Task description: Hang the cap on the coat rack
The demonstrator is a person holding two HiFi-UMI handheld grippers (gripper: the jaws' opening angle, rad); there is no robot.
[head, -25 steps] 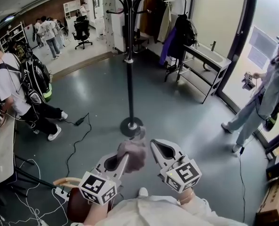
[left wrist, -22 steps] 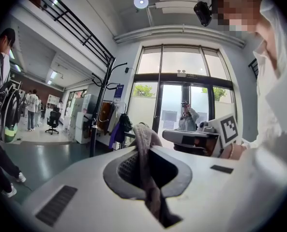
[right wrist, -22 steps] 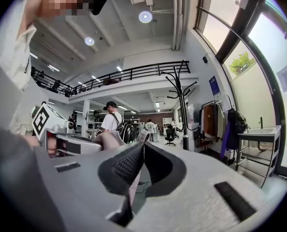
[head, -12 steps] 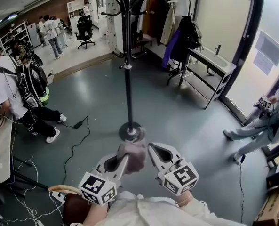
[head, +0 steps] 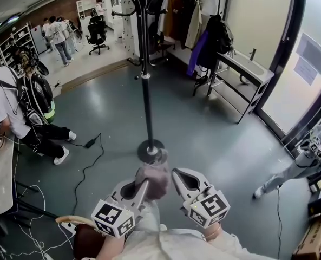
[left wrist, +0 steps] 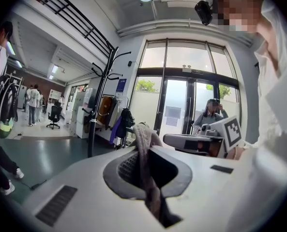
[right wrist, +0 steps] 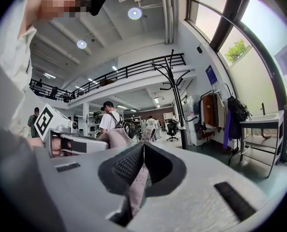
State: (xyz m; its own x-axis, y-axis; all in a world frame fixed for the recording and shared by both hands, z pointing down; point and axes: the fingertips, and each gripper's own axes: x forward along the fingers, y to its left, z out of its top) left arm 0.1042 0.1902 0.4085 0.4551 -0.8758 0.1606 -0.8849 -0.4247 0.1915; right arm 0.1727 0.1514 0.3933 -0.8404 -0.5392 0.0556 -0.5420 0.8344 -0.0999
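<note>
A crumpled mauve-grey cap (head: 154,179) hangs low in front of me, between both grippers. My left gripper (head: 144,182) is shut on a fold of the cap (left wrist: 144,141), which runs up through its jaws. My right gripper (head: 174,173) comes in from the right, and a strip of the cap (right wrist: 137,178) is pinched in its shut jaws. The black coat rack (head: 145,91) stands ahead on a round base (head: 150,148). Its curved hooks (right wrist: 172,74) rise high above the cap. In the left gripper view the rack (left wrist: 98,100) stands to the left.
A person with a backpack (head: 19,104) stands at left by cables (head: 90,145) on the floor. Coats hang on a rail (head: 182,15) behind the rack, next to a metal bench (head: 233,77). Another person (head: 306,161) crouches at right by the glass door.
Both grippers keep their hold on the cap in the same place. The person at right has moved down and toward the right edge. The view has shifted slightly.
</note>
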